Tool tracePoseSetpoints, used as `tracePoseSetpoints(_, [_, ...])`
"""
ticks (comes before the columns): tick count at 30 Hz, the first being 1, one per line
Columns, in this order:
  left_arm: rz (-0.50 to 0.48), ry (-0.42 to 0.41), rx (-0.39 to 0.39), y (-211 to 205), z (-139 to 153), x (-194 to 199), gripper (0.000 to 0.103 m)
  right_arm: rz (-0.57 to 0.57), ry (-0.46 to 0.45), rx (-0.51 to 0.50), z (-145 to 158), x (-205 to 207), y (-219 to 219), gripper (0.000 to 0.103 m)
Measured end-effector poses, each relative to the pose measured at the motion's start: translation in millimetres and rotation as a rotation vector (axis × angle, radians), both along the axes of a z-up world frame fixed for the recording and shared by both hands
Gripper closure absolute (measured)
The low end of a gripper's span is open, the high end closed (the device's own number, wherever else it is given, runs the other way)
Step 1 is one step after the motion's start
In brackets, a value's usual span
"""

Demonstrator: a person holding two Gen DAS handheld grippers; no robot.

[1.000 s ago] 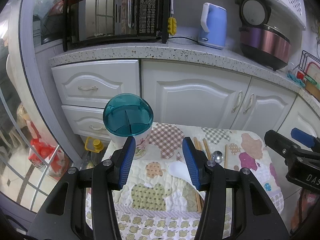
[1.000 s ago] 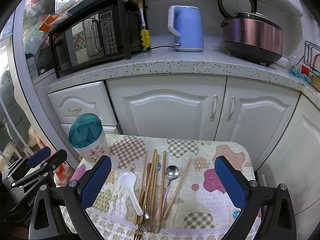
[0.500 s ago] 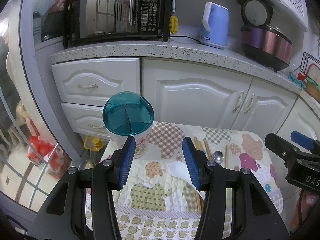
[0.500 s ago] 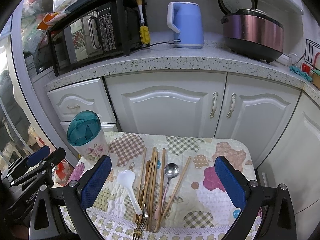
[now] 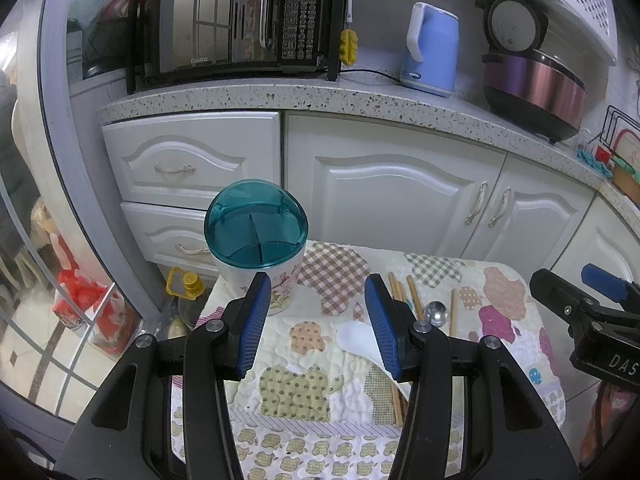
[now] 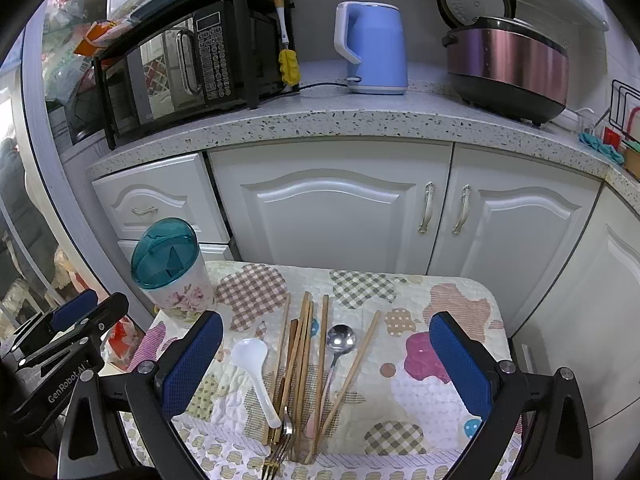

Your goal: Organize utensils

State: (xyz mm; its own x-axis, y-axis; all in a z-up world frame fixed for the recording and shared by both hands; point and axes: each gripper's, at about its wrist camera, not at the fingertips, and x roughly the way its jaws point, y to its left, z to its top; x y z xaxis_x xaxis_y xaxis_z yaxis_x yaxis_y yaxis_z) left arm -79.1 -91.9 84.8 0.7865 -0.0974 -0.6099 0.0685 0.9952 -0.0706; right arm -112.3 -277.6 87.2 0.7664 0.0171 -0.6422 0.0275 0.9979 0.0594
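A floral utensil holder with a shut teal dome lid [image 5: 256, 236] stands at the far left of the patchwork-cloth table [image 6: 460, 308]; it also shows in the right wrist view [image 6: 170, 268]. Several wooden chopsticks [image 6: 304, 356], a white plastic spoon [image 6: 252, 364], a metal spoon [image 6: 340, 340] and a fork [image 6: 280, 448] lie in the middle of the cloth. My left gripper [image 5: 316, 320] is open and empty, just short of the holder. My right gripper [image 6: 326, 364] is wide open and empty above the utensils.
White cabinets [image 6: 332, 208] stand close behind the table. The counter above holds a microwave [image 5: 228, 24], a blue kettle [image 6: 372, 48] and a rice cooker [image 6: 508, 64]. An oil bottle [image 5: 188, 292] and red bags [image 5: 84, 308] sit on the floor at the left.
Both grippers have shifted slightly, so the holder and utensils sit a little differently in view. Both stay open. No utensil has moved.
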Motion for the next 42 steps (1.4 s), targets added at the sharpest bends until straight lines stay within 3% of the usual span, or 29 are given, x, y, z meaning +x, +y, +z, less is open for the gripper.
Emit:
tracePoseSetpoints(8, [-0.004, 0.03, -0.016, -0.4, -9.3, 7.9, 0.054, -0.003, 0.024, 0.005, -7.9, 6.4, -3.3, 0.001])
tracePoseSetpoints(13, [-0.023, 0.077, -0.064, 6.3, -19.6, 17.6, 0.055, 0.01, 0.047, 0.023, -15.1, 10.8, -5.8, 0.001])
tracePoseSetpoints(18, [-0.035, 0.219, -0.168, 22.6, -48.6, 37.0, 0.055, 0.02, 0.096, 0.034, -33.5, 18.0, -14.6, 0.001])
tracePoseSetpoints(25, [-0.044, 0.363, -0.244, 24.8, -95.6, 54.3, 0.055, 0.031, 0.202, 0.059, -75.6, 34.4, -33.5, 0.001])
tracePoseSetpoints(31, [-0.081, 0.435, -0.288, 15.6, -124.3, 69.7, 0.055, 0.05, 0.281, 0.108, -111.3, 52.0, -45.7, 0.013])
tracePoseSetpoints(37, [-0.109, 0.494, -0.308, 3.3, -146.7, 89.4, 0.055, 0.075, 0.304, 0.155, -131.1, 74.6, -55.2, 0.028])
tracePoseSetpoints(42, [-0.105, 0.542, -0.347, -1.4, -164.7, 107.8, 0.055, 0.092, 0.333, 0.205, -144.1, 95.8, -61.5, 0.032])
